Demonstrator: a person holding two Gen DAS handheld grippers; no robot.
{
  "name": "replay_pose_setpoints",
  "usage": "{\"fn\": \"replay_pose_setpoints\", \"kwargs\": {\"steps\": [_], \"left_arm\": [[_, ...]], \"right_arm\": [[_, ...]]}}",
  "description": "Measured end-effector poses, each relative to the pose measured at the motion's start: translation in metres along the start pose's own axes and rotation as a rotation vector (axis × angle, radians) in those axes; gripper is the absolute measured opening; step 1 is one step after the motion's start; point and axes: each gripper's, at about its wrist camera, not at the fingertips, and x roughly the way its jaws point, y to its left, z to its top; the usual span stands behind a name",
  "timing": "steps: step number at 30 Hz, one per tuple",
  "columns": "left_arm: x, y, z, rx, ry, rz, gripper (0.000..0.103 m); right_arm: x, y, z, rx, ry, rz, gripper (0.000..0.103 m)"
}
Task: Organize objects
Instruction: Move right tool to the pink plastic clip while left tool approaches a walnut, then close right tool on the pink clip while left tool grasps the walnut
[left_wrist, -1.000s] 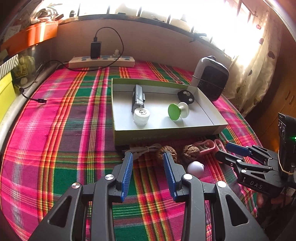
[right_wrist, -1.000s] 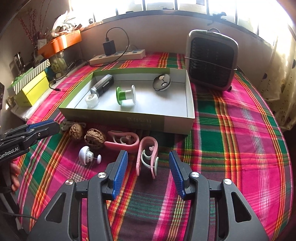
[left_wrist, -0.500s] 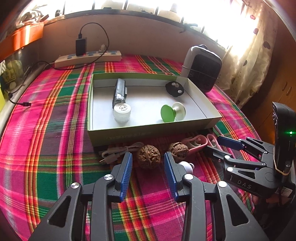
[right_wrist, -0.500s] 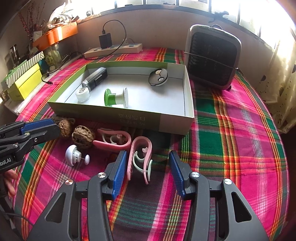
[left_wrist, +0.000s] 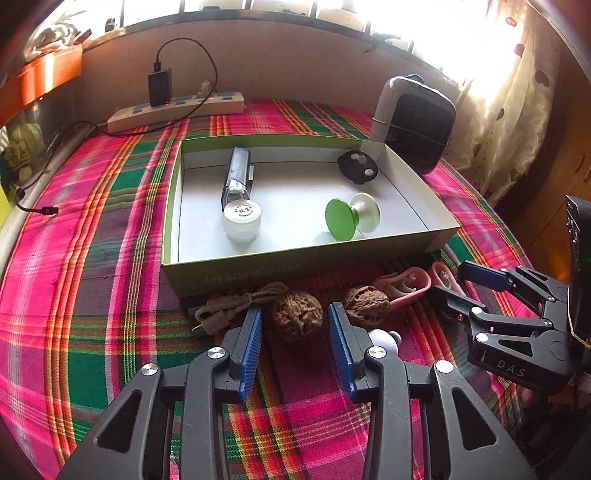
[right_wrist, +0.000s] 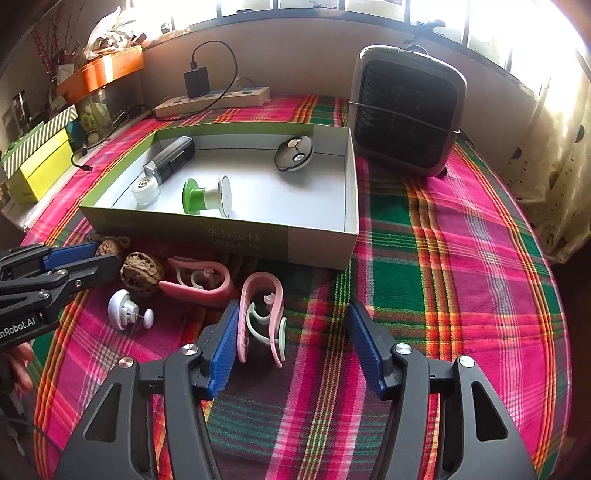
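Pickup step, both hands lining up on loose items in front of the box (left_wrist: 295, 269). Left gripper (left_wrist: 295, 332) has its jaws wide apart, straddling the nearer walnut (left_wrist: 297, 317), pads not pressing, nothing held. Right gripper (right_wrist: 291, 343) jaws are opening, pink clip (right_wrist: 262, 317) between them, hard up against the left pad but not clamped (contact there unclear).

Next move, my read: left drops a bit and closes on the walnut, right closes on the clip, then lift over the box wall and release inside.

Loose on the plaid worktop (right_wrist: 443, 295), just beside the box front: second walnut (left_wrist: 365, 301), second pink clip (right_wrist: 199, 278), white knob thing (right_wrist: 123, 308), grey cable (left_wrist: 229, 306).

Box contents: dark rectangular device (left_wrist: 236, 177), white jar (left_wrist: 242, 219) touching its near end, green-and-white spool (left_wrist: 351, 218) on its side, black round disc (left_wrist: 357, 168) in far right corner. Plenty of bare floor left in the box.
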Motion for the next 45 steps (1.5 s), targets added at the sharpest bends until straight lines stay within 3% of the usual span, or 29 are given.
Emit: {"fn": "replay_pose_setpoints", "kwargs": {"steps": [21, 28, 33, 35, 39, 43, 45], "left_arm": [[0.0060, -0.0020, 0.0022, 0.006, -0.002, 0.023, 0.034], [0.0061, -0.0025, 0.0024, 0.009, -0.004, 0.031, 0.029], [0.0051, -0.0036, 0.0011, 0.020, -0.006, 0.042, 0.028], [0.0049, -0.0037, 0.0009, 0.020, -0.007, 0.042, 0.028], [0.0048, -0.0034, 0.0010, 0.020, -0.008, 0.042, 0.028], [0.0046, -0.0039, 0.0012, 0.020, -0.007, 0.041, 0.028], [0.0046, -0.0033, 0.0009, 0.019, -0.008, 0.041, 0.028]], "right_arm": [[0.0001, 0.0003, -0.0002, 0.002, -0.001, 0.010, 0.058], [-0.0004, 0.0014, -0.0007, 0.002, -0.001, 0.008, 0.057], [-0.0018, 0.0010, -0.0013, 0.003, -0.006, 0.009, 0.047], [-0.0026, 0.0011, -0.0016, 0.000, -0.008, 0.013, 0.038], [-0.0026, 0.0018, -0.0013, -0.003, -0.009, 0.019, 0.035], [-0.0032, 0.0016, -0.0016, -0.006, -0.012, 0.023, 0.024], [-0.0032, 0.0015, -0.0014, -0.006, -0.012, 0.024, 0.024]]}}
